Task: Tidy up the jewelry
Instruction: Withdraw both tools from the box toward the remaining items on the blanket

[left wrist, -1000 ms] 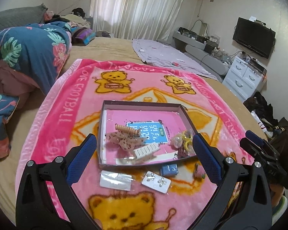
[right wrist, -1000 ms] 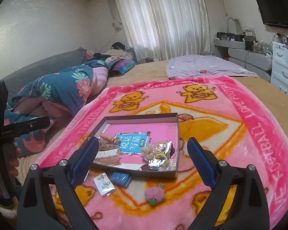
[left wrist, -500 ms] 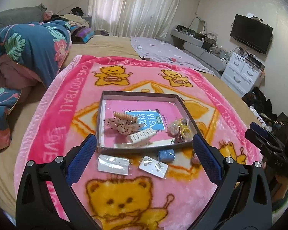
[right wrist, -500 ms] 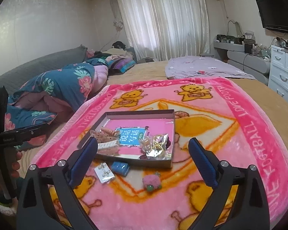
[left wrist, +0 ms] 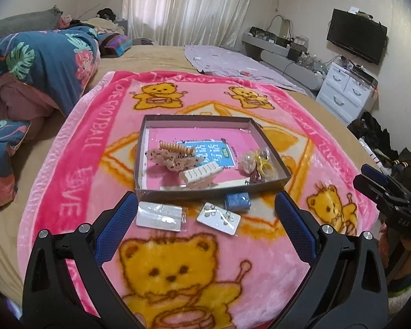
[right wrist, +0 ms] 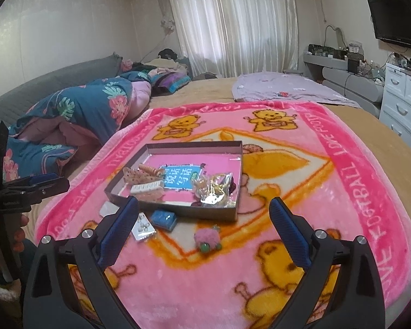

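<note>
A shallow brown box [left wrist: 205, 191] [right wrist: 175, 210] lies on a pink bear blanket [left wrist: 178, 260] [right wrist: 287, 233]. In it are hair clips [left wrist: 178, 161], a white comb clip [left wrist: 201, 172] and bagged yellow rings [left wrist: 260, 164] [right wrist: 213, 189]. In front of it on the blanket lie a clear packet [left wrist: 160, 216], an earring card [left wrist: 218, 218] [right wrist: 143, 227], a small blue box [left wrist: 237, 201] [right wrist: 163, 218] and a pink pompom [right wrist: 207, 239]. My left gripper [left wrist: 205, 216] and right gripper [right wrist: 202, 216] are both open and empty, held above the blanket's near part.
A folded floral quilt [left wrist: 41, 63] [right wrist: 90, 109] lies at the left on the bed. A lilac cloth [left wrist: 233, 63] lies at the far side. White drawers [left wrist: 348, 93] and a TV [left wrist: 356, 39] stand at the right beyond the bed's edge.
Both grippers have drawn back from the box, so it and the loose items look farther away. Both stayed open. Nothing on the blanket moved.
</note>
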### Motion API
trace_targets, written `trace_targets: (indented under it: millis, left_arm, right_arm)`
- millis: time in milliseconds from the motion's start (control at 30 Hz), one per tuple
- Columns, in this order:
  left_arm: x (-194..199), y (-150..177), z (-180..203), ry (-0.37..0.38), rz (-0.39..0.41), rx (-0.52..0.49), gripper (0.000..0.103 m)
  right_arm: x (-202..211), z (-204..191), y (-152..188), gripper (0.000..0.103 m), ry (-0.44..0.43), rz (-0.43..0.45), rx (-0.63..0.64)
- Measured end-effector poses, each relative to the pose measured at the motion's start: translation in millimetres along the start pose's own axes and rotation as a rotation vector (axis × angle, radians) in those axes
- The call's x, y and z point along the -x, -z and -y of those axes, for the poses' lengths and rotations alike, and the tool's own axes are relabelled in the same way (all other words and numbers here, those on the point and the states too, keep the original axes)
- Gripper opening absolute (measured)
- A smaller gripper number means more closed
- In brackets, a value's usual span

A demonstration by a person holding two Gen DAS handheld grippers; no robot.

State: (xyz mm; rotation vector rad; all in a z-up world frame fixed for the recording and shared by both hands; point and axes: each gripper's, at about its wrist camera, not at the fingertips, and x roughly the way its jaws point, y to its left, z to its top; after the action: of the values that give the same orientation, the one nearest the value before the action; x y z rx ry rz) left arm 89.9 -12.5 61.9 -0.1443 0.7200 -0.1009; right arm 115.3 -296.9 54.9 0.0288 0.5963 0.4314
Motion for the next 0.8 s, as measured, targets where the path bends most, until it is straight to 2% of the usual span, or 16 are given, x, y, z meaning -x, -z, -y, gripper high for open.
trace_targets:
  millis: [333, 800]
  left_arm:
    - [-11.0, 20.7, -2.8, -0.006, -0.047, -0.009, 0.093]
    - [-39.5, 55.2, 14.5, 0.008, -0.153, -0.073, 0.093]
  right_arm:
    - [-7.0, 9.0, 10.4, 0.095, 0.016, -0.038, 0.0]
    - [-22.5, 19.9, 27.6, 0.095, 0.054, -0.114, 0.004]
